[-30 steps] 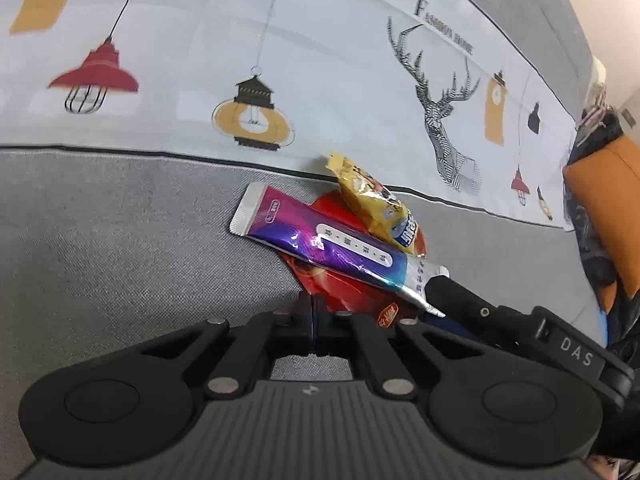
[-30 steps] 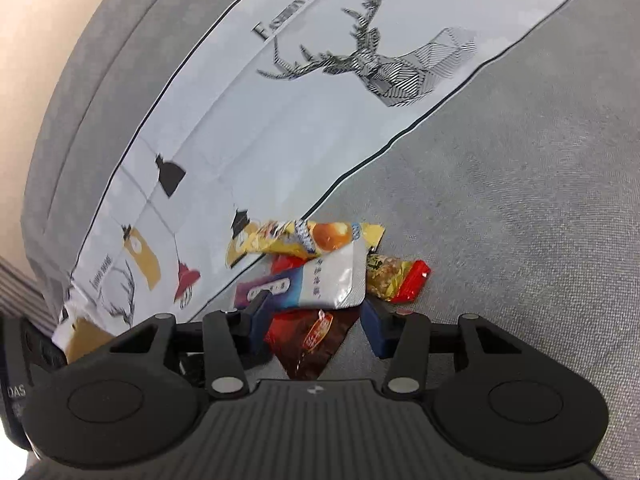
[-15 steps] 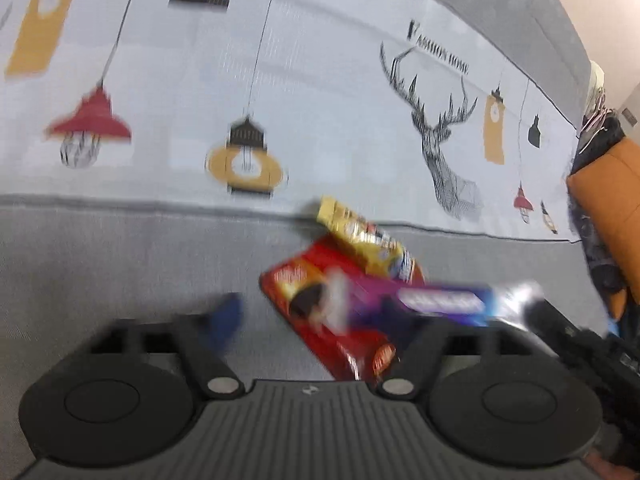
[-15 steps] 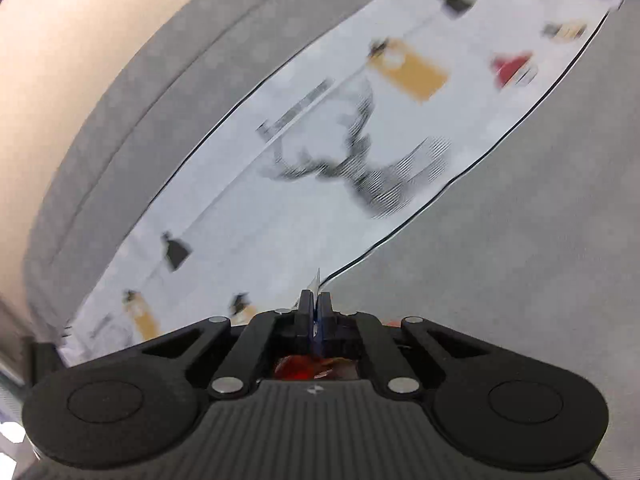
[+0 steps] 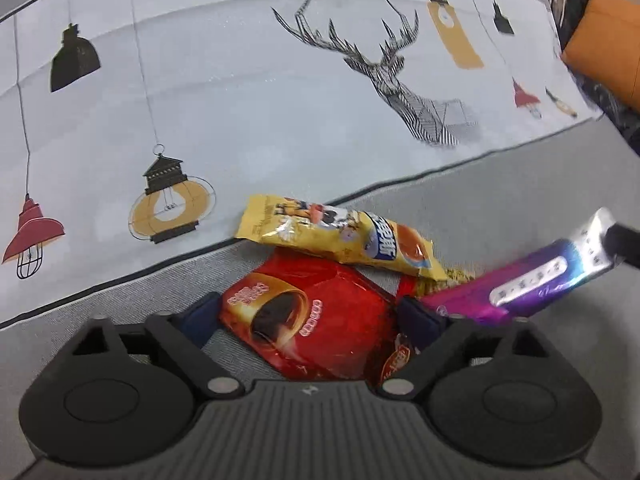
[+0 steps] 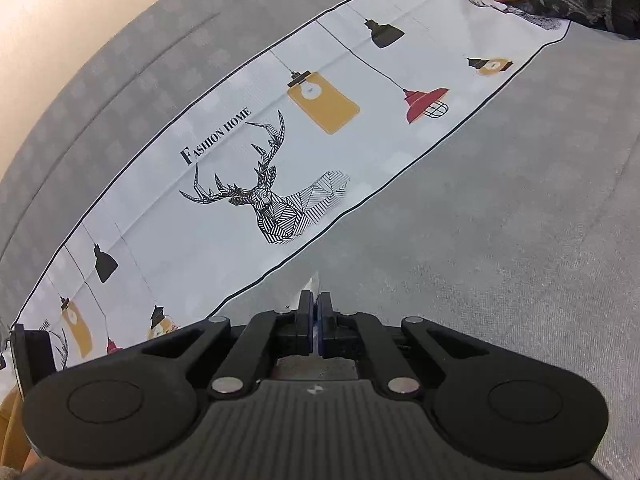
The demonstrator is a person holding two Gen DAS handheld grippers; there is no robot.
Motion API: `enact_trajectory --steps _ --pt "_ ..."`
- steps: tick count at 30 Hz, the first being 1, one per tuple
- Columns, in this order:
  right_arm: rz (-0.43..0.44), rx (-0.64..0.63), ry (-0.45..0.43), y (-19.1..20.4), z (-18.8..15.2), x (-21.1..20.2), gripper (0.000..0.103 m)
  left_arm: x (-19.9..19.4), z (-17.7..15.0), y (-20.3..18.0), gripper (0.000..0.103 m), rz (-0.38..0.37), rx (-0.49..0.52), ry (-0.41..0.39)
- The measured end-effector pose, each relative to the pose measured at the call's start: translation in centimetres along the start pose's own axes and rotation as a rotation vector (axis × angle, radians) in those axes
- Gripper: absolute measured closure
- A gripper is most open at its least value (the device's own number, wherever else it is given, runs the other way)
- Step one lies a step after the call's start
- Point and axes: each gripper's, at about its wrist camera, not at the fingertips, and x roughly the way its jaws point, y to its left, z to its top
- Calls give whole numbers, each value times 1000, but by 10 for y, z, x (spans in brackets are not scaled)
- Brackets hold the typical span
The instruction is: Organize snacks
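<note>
In the left wrist view my left gripper [image 5: 310,316] is open, its fingers either side of a red coffee packet [image 5: 316,320] on the grey cloth. A yellow snack packet [image 5: 344,240] lies just beyond, over the red one's far edge. A small red-and-yellow packet [image 5: 440,282] peeks out behind. A purple packet [image 5: 532,284] hangs lifted at the right, its silver end pinched by the right gripper's finger [image 5: 624,240]. In the right wrist view my right gripper [image 6: 315,312] is shut on that packet's silver edge [image 6: 314,284]; the rest is hidden.
A white printed cloth [image 5: 280,92] with a deer and lamps runs behind the snacks, over grey fabric [image 6: 520,220]. An orange cushion [image 5: 608,40] and dark patterned fabric sit at the far right.
My right gripper shut on the purple packet's end and lifted it off the pile to the right. My left gripper opened and moved in around the red packet.
</note>
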Motion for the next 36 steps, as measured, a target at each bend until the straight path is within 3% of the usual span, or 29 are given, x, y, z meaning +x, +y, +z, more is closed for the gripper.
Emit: enact_trajectory --steps 2,4,5,6,8,10,17,20,21,23,25,27,28,30,33,36 --pt "1 6 10 1 -1 5 101 -4 2 11 31 -7 -45 -8" --pt "-1 11 22 1 -1 8 101 -8 7 24 63 -16 -120 2" --pt "1 14 24 2 -1 9 101 -10 8 33 67 -24 -162 15" --pt "6 13 25 4 -1 10 101 -12 8 39 80 -27 -187 28" --pt "18 5 19 7 0 9 101 -18 8 46 86 -45 -209 41" --pt "27 -3 1 11 0 5 101 -20 6 51 101 -48 -230 56" --pt "20 -9 -7 10 0 -2 101 -32 2 57 103 -95 -276 58" --pt "18 -7 -7 9 -1 -4 101 -32 2 56 103 -76 -262 47" --pt "18 -6 -3 8 -2 -4 101 -29 2 56 101 -83 -264 65" --pt "11 -8 1 7 -2 -5 101 -23 2 53 78 -126 -266 108" --pt "6 -14 -14 5 1 -9 101 -27 1 45 33 -135 -224 80" --pt "-9 -19 -36 2 5 -18 101 -31 1 32 9 -94 -160 45" --pt "-20 -16 -41 -1 6 -23 101 -32 1 26 2 -77 -138 34" --pt "-55 -6 -35 -9 7 -33 101 -29 3 15 0 -44 -127 47" --pt "-95 -6 0 -19 5 -40 100 -12 8 3 0 -40 -185 140" --pt "-100 -22 28 -24 2 -42 99 4 16 -17 0 95 -223 191"
